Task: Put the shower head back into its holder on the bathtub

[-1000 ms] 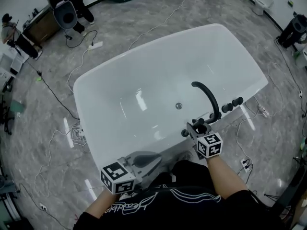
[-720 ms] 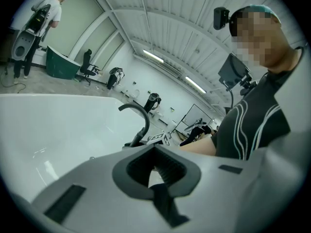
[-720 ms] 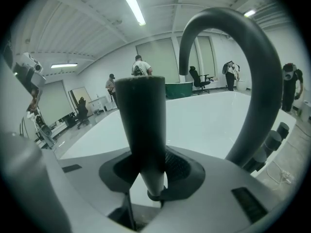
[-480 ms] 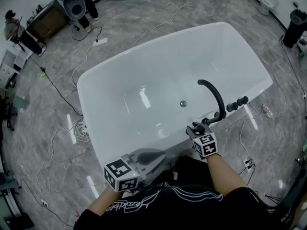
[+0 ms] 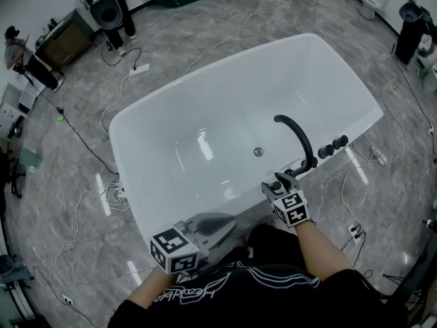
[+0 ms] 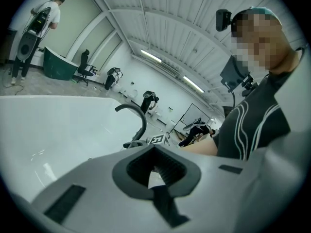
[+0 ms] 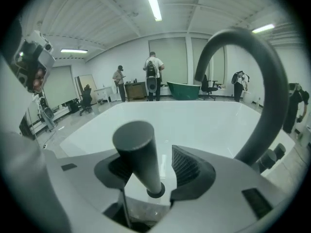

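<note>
A white bathtub fills the head view, with a black curved faucet on its near rim. My right gripper is at the rim just left of the faucet base. In the right gripper view the dark cylindrical shower head stands upright in its round holder on the rim, between my right gripper's jaws. Those jaws are opening, and a gap shows beside the right pad. My left gripper is shut and empty near the tub's front rim, and its closed jaws point at the faucet.
Black knobs sit on the rim to the right of the faucet. The drain is in the tub floor. Cables and a power strip lie on the grey marble floor. People and equipment stand far back at the upper left.
My right gripper has shifted slightly down and left toward the rim by the faucet base. The left gripper has stayed put.
</note>
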Demonstrator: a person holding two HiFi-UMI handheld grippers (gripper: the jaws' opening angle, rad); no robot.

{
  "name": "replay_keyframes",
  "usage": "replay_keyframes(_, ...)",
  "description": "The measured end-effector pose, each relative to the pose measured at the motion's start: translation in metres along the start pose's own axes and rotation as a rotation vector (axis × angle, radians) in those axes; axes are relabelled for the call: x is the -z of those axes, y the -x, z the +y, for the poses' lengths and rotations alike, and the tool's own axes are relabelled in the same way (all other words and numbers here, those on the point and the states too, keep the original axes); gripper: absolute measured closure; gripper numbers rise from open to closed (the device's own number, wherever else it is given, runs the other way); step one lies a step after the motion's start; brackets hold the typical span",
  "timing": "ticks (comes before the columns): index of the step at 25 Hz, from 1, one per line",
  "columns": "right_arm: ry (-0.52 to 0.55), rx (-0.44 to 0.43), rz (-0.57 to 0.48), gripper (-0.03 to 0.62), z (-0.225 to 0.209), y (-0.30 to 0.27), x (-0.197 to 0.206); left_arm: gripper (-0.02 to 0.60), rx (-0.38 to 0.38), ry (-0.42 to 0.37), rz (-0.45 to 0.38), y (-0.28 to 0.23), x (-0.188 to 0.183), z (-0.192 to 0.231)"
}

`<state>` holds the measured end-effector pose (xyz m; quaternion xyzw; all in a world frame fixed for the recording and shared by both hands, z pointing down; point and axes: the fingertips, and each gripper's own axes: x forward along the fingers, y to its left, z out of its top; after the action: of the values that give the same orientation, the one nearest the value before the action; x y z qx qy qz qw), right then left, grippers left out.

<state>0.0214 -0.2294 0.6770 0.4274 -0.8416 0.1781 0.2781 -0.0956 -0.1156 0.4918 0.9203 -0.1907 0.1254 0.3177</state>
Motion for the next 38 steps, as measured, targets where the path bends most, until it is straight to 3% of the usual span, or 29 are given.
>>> replay_keyframes(4, 0.015, -0.027, -0.089, 0.379, 0.006, 0.048, -0.036, 0.577, 0.03, -0.05, -0.002, -0.002, -0.01, -0.013)
replay_keyframes(8, -0.014, -0.078, -0.242, 0.381, 0.022, 0.121, -0.1, 0.577, 0.068, -0.094, -0.015, -0.006, -0.025, -0.033)
replay_keyframes(15, -0.062, -0.353, -0.364, 0.387, 0.082, 0.239, -0.176, 0.577, 0.135, -0.192, -0.055, -0.004, -0.058, -0.078)
replay_keyframes(16, -0.088, -0.386, -0.371, 0.402, 0.089, 0.249, -0.179, 0.577, 0.145, -0.208, -0.053, -0.004, -0.061, -0.085)
replay_keyframes(18, -0.132, -0.425, -0.375, 0.497, 0.099, 0.261, -0.177, 0.577, 0.181, -0.239, -0.045, -0.002, -0.063, -0.098)
replay_keyframes(21, -0.148, -0.453, -0.356, 0.548, 0.115, 0.266, -0.168, 0.577, 0.221, -0.282, -0.033, 0.0, -0.065, -0.116)
replay_keyframes(26, -0.123, -0.48, -0.364, 0.572, 0.129, 0.272, -0.169, 0.577, 0.216, -0.335, -0.022, 0.0, -0.067, -0.131)
replay_keyframes(38, -0.133, -0.521, -0.395, 0.58, 0.133, 0.275, -0.175, 0.577, 0.191, -0.316, -0.016, -0.004, -0.066, -0.133)
